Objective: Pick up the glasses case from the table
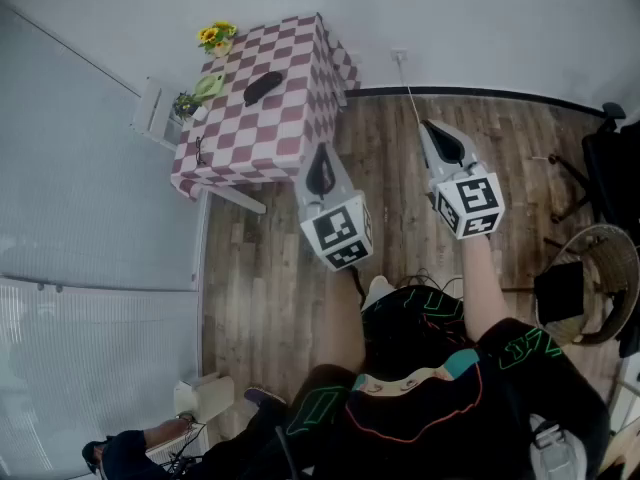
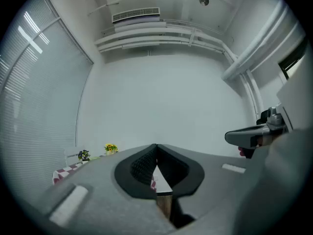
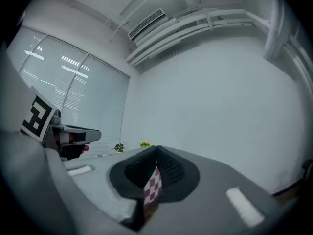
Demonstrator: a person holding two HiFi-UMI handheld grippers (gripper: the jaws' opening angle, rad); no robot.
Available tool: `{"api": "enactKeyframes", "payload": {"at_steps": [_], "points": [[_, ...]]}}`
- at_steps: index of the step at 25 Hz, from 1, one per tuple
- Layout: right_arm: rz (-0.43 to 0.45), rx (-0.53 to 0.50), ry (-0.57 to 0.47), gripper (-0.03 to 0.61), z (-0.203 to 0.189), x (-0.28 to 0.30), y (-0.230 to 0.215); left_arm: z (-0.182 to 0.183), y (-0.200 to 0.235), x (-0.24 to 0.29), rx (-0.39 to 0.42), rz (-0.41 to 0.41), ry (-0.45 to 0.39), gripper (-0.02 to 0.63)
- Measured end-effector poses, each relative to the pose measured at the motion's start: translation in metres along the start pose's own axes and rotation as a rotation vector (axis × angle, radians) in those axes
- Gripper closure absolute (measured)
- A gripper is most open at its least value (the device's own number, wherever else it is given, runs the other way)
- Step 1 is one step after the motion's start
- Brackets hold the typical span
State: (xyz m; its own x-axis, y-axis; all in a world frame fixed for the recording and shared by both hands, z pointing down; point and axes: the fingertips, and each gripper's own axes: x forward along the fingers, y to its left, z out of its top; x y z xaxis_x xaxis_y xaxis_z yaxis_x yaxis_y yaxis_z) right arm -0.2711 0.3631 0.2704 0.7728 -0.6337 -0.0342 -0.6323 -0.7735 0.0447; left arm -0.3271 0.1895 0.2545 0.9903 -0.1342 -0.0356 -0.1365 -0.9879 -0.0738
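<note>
Approach step, nothing grasped yet. Case lies dark and slanted mid-cloth on the checked table, upper left of centre in the head view. It is well apart from both grippers.

L gripper hangs over the wood floor, just below the table's lower-right corner. Its jaws are pressed together w/ nothing in them. R gripper is further right, mid-frame, also closed tight and empty. Both point level toward the top of the frame.

Doing it well, as I judge it:
- L looks the nearer one, so prob. lead w/ that. R can hang back.
- Spread the jaws before reaching the cloth, not over the case.
- Tip the nose down. A level gripper would only shove the case along.
- Turn the wrist so the pads close across the case's narrow width, given its slant.
- Come in from the lower-right edge. Flowers and a green item sit along the table's upper-left side, near the case.
- Squeeze at mid-length so it doesn't swing on lift. Watch for cloth caught under the pads.
</note>
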Motion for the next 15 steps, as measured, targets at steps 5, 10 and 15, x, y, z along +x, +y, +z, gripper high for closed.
{"api": "enactKeyframes", "payload": {"at_steps": [5, 10, 15], "points": [[0.004, -0.003, -0.026, 0.575, 0.011, -0.004, -0.007, 0.008, -0.009, 0.006, 0.005, -0.018, -0.019, 0.604], [-0.041, 0.045, -0.045, 0.575, 0.018, -0.010, -0.032, 0.013, -0.025, 0.016, 0.001, -0.049, -0.028, 0.604], [-0.069, 0.090, -0.052, 0.575, 0.011, -0.014, -0.047, 0.004, -0.025, 0.017, -0.005, -0.056, -0.003, 0.604]]}}
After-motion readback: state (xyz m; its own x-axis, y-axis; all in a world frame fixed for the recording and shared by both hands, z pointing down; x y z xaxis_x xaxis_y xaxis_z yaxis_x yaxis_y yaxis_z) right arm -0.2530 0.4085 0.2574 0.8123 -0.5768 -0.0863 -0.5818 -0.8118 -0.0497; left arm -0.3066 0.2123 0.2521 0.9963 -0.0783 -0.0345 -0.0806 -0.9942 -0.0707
